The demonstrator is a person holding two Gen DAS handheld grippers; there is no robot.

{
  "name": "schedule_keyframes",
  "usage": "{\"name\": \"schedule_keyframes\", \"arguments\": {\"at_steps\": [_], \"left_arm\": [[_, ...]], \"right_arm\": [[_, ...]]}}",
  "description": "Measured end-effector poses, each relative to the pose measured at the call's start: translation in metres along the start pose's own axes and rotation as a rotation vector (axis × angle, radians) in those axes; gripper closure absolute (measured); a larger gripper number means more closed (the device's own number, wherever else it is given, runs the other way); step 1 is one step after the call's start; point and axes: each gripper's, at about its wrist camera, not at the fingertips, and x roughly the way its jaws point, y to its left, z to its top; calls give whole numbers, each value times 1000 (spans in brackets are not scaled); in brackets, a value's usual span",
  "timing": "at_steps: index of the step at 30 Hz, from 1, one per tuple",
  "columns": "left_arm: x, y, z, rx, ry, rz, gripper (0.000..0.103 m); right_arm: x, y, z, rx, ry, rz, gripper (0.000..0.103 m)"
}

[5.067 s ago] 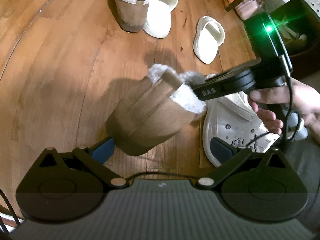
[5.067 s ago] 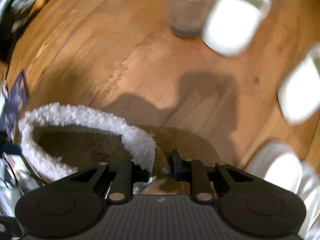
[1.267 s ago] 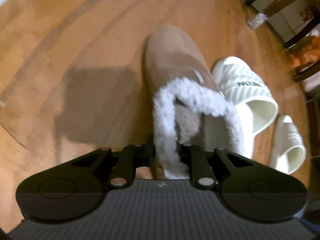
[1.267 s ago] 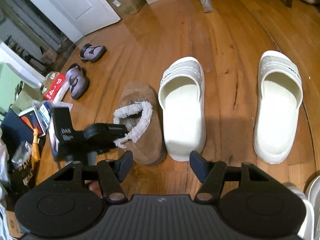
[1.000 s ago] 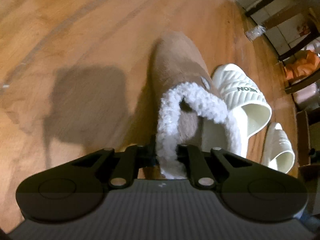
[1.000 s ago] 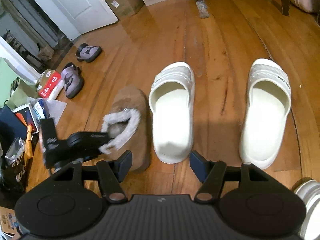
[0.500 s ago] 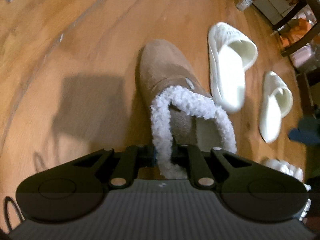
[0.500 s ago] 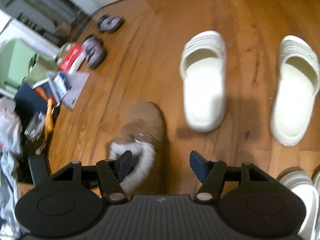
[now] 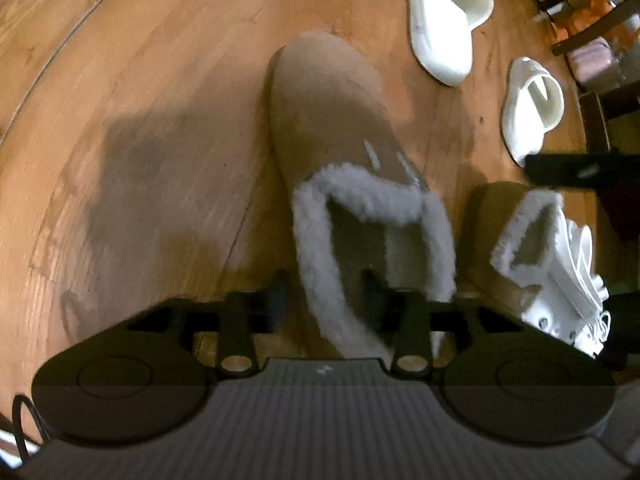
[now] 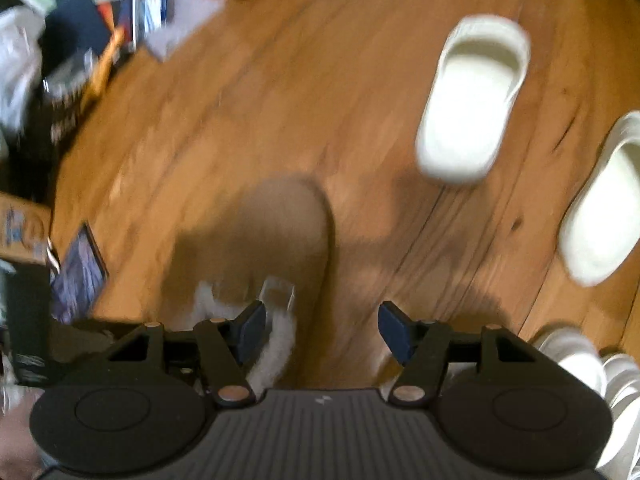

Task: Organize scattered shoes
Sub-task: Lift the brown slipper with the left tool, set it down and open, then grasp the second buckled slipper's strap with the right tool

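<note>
A tan boot with a fleece collar (image 9: 332, 120) stands on the wood floor. My left gripper (image 9: 326, 292) straddles the left wall of its collar. One finger is outside and one inside, and the jaws are opening off the fleece. A second tan boot (image 9: 480, 220) stands just to its right, under the dark body of my right gripper. The right wrist view is blurred. It shows my right gripper (image 10: 324, 332) open above a tan boot (image 10: 276, 232); which of the two boots this is I cannot tell. Nothing is pinched between its pads.
Two white slides (image 9: 444, 20) (image 9: 532, 108) lie further out on the right. A white laced shoe (image 9: 576, 280) sits beside the second boot. Books, boxes and bags (image 10: 100, 32) crowd the floor's upper left in the right wrist view, with bare wood between.
The left gripper carried the boot away from the white slides and set it beside the second boot, and its jaws have come apart. The right gripper swung over toward the boots.
</note>
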Motion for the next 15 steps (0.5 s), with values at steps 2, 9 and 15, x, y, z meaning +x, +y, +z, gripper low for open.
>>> {"name": "schedule_keyframes", "arguments": {"at_steps": [2,9,15], "left_arm": [[-11,-5,-3,20,1,-1,17],[-22,5,-17,-19,55,-42,4],[-16,9,-21,-45,95,-44,0]], "right_arm": [[0,10,-3,-55,7,23,39],[31,34,-13,-131,121,51,39],[65,33,-8,-79,170,-56,38]]}}
